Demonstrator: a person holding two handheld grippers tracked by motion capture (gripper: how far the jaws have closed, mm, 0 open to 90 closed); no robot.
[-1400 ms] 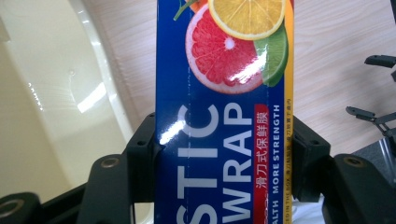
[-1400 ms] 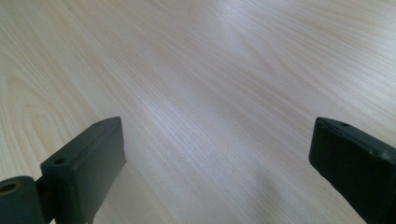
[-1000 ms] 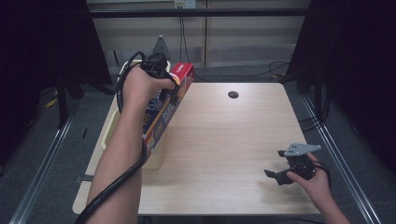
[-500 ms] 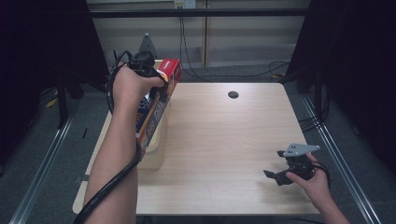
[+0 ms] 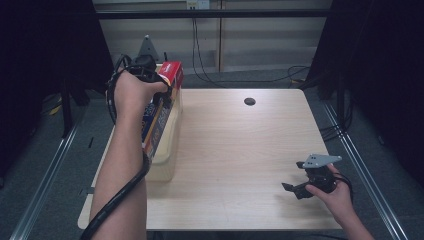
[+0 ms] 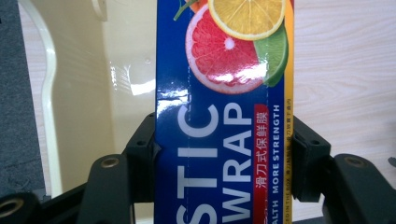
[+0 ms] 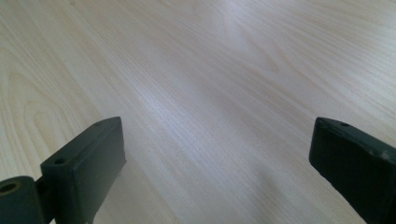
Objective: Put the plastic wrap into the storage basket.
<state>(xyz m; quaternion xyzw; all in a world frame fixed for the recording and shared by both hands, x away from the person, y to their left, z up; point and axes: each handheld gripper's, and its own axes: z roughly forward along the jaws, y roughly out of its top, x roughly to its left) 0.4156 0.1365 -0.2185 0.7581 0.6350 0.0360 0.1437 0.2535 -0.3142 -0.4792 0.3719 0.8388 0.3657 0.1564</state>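
Moved: left gripper [image 5: 159, 95] and its long blue plastic-wrap carton with red end and citrus print [image 5: 156, 117] have shifted leftward from the earlier frames, off the table top and over the bin; right hand unchanged.
Right gripper [image 5: 296, 189]: nearest item, at the table's near right corner, held low over the wood; jaws spread wide with nothing between them, bare wood grain seen between the two black pads [image 7: 84, 163] in the right gripper view.
Table, pale wood-grain top [image 5: 240, 150]: bare across the middle; a small dark round hole [image 5: 249, 101] sits near the far edge.
Bin, cream translucent plastic, rectangular [image 5: 165, 160]: at the table's left edge, its glossy inner wall [image 6: 126, 70] visible beside the carton.
Carton position: tilted, lower end down in the bin, red end raised toward the far side.
Left gripper grip: jaws clamped on the carton's two long sides, pads [image 6: 144, 158] pressed against the blue card.
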